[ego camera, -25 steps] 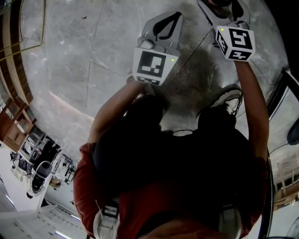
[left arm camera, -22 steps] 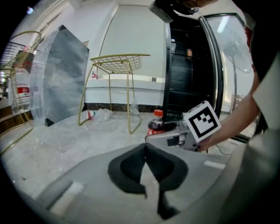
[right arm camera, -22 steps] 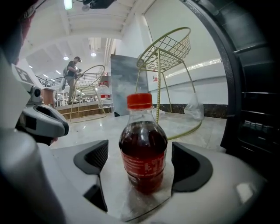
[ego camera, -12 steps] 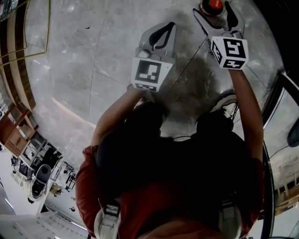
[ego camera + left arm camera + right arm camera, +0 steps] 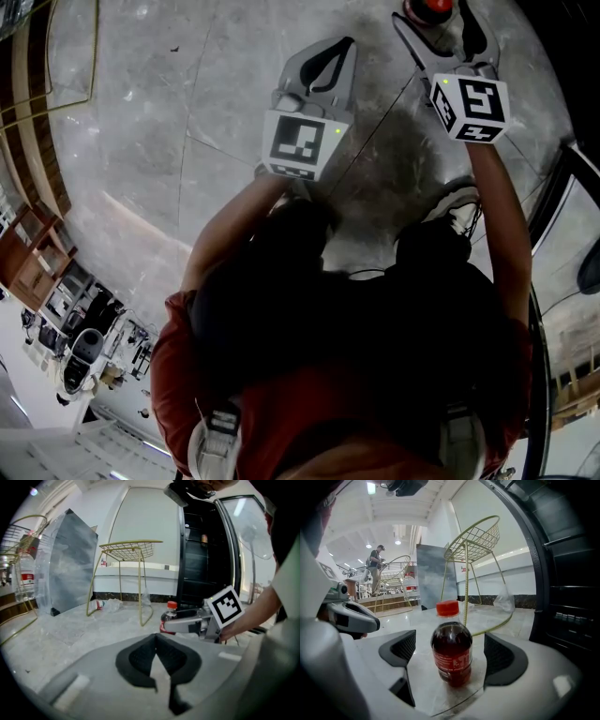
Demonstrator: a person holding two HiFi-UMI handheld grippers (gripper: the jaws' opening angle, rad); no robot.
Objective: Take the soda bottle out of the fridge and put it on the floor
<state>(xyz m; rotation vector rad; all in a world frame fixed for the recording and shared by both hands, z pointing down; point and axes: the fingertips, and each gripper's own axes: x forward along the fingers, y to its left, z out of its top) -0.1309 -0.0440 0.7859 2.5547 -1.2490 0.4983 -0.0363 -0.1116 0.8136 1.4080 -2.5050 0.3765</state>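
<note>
The soda bottle (image 5: 451, 651), dark cola with a red cap and red label, stands upright on the pale stone floor (image 5: 417, 620). My right gripper (image 5: 449, 648) is open around it, with a gap between each pad and the bottle. In the head view only the bottle's red cap (image 5: 429, 7) shows, at the top edge between the right gripper's (image 5: 441, 23) spread jaws. My left gripper (image 5: 323, 70) hovers over the floor to the left, shut and empty, its pads meeting (image 5: 156, 656). From the left gripper view the bottle (image 5: 169, 613) sits in front of the dark fridge (image 5: 206, 550).
The fridge's glass door (image 5: 243, 531) stands open at right. A gold wire stool (image 5: 131, 550) and a grey panel (image 5: 70, 564) stand behind the bottle, with a crushed plastic bottle (image 5: 105, 604) on the floor. The person's shoe (image 5: 459, 197) is just below the right gripper.
The bottle's red cap has come into view between the right gripper's jaws, which now stand a little wider. The left gripper has barely moved.
</note>
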